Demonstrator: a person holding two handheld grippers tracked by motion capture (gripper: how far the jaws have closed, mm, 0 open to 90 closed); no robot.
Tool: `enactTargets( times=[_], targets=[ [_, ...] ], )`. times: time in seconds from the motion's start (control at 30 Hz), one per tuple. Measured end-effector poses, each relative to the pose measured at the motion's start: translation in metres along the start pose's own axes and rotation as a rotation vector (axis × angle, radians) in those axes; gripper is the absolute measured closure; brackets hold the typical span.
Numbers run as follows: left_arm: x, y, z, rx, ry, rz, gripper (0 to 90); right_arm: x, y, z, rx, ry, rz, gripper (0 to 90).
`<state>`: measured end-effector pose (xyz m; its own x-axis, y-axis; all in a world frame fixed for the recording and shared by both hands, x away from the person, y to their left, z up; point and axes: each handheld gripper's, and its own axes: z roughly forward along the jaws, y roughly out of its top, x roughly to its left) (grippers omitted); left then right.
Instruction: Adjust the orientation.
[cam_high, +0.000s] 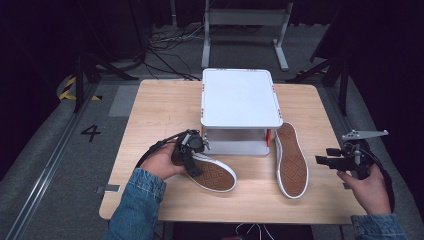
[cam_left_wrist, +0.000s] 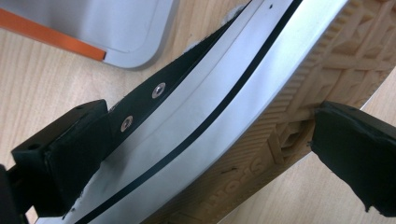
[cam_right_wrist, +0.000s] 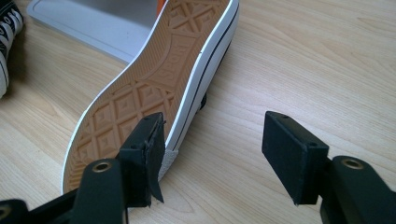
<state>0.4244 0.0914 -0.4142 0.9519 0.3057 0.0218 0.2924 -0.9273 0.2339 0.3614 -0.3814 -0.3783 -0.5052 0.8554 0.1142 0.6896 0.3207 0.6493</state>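
Two black sneakers with white sidewalls lie sole-up on the wooden table (cam_high: 160, 107). The left shoe (cam_high: 216, 175) lies slantwise in front of a white rack, and my left gripper (cam_high: 192, 150) straddles its end nearest the rack. In the left gripper view that shoe (cam_left_wrist: 224, 93) runs between the widely spread jaws. One pad (cam_left_wrist: 65, 154) sits by the black upper and the other (cam_left_wrist: 355, 154) by the tan sole. The right shoe (cam_high: 291, 160) lies lengthwise beside the rack. My right gripper (cam_high: 325, 161) stands open just right of it. Its own view (cam_right_wrist: 215, 135) has one fingertip at that shoe (cam_right_wrist: 149, 79) and bare wood between the jaws.
A white two-level rack (cam_high: 240, 97) stands at the table's back centre, with its lower shelf (cam_left_wrist: 116, 28) close to both shoes. Bare wood lies left of the rack and along the front edge. The table's right edge is near my right hand (cam_high: 370, 192).
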Motion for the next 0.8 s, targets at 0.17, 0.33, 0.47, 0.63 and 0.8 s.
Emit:
enactTargets(
  times=[0.17, 0.33, 0.47, 0.63, 0.8],
  targets=[
    [-0.008, -0.004, -0.004, 0.093, -0.026, -0.112, 2.9, 0.000, 0.004, 0.001, -0.006, 0.006, -0.004, 39.9],
    [-0.026, -0.008, -0.010, 0.139, 0.012, -0.076, 8.9, 0.004, 0.014, 0.006, -0.010, 0.023, -0.026, 40.0],
    [-0.031, -0.011, -0.012, 0.122, 0.020, -0.067, 13.4, 0.006, 0.019, 0.011, -0.004, 0.035, -0.044, 40.1],
    [-0.045, -0.012, -0.016, 0.108, 0.069, 0.030, 25.0, 0.012, 0.028, 0.020, 0.002, 0.049, -0.077, 40.3],
    [-0.052, -0.009, -0.021, 0.088, 0.133, 0.086, 40.2, 0.011, 0.029, 0.018, -0.009, 0.048, -0.081, 40.6]
  ],
)
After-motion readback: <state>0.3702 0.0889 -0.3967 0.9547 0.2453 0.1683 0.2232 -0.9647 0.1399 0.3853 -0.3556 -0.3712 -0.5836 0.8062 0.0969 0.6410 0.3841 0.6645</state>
